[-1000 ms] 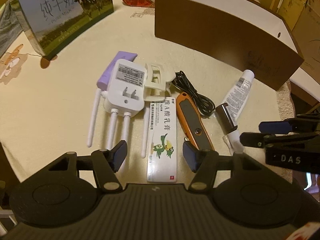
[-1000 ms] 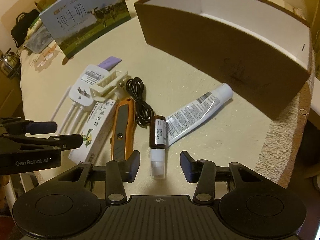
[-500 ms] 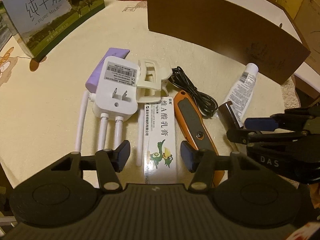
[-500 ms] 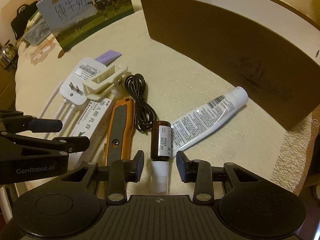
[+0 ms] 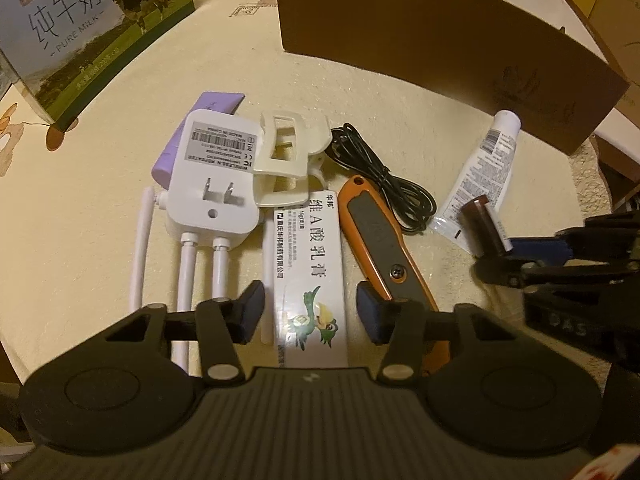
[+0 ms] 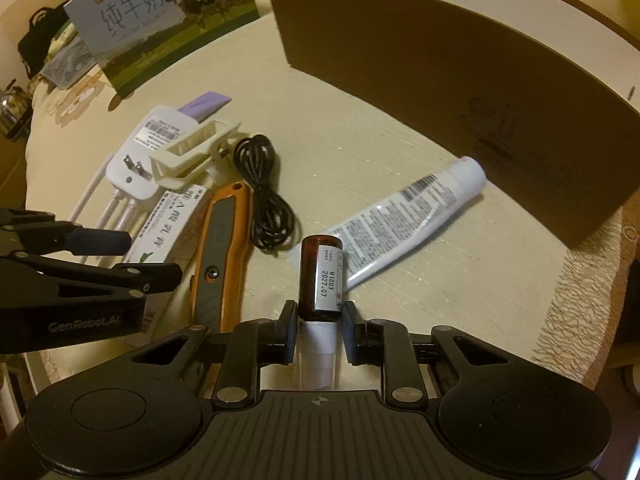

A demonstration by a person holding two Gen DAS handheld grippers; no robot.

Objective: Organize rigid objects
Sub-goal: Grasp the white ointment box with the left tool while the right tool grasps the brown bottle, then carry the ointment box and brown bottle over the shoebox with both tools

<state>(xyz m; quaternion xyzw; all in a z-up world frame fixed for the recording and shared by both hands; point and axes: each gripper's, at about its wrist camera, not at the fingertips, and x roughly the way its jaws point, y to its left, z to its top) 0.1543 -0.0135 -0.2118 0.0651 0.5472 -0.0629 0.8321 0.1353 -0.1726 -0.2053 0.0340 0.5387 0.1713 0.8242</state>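
Note:
My left gripper (image 5: 310, 313) points down over a white ointment box (image 5: 308, 264) with a green bird on it. Its jaws are closing; the box lies between the pads with a narrow gap on each side. My right gripper (image 6: 319, 320) is closing on a small brown bottle (image 6: 320, 276) with a white cap, and its pads touch the bottle where body meets cap. The bottle lies flat on the cream tablecloth. An orange utility knife (image 5: 384, 240) lies between box and bottle. In the left wrist view the right gripper (image 5: 500, 260) sits at the bottle (image 5: 484, 224).
A white tube (image 6: 408, 216), coiled black cable (image 6: 268, 208), white plug-in repeater (image 5: 212, 176), cream clip (image 5: 284, 152) and purple item (image 5: 216, 104) lie around. An open brown cardboard box (image 6: 460, 80) stands behind, a milk carton (image 5: 88, 28) at back left. The table edge is at right.
Both pairs of jaws have narrowed. The left gripper has sunk closer over the ointment box. The right gripper's pads have come in against the brown bottle.

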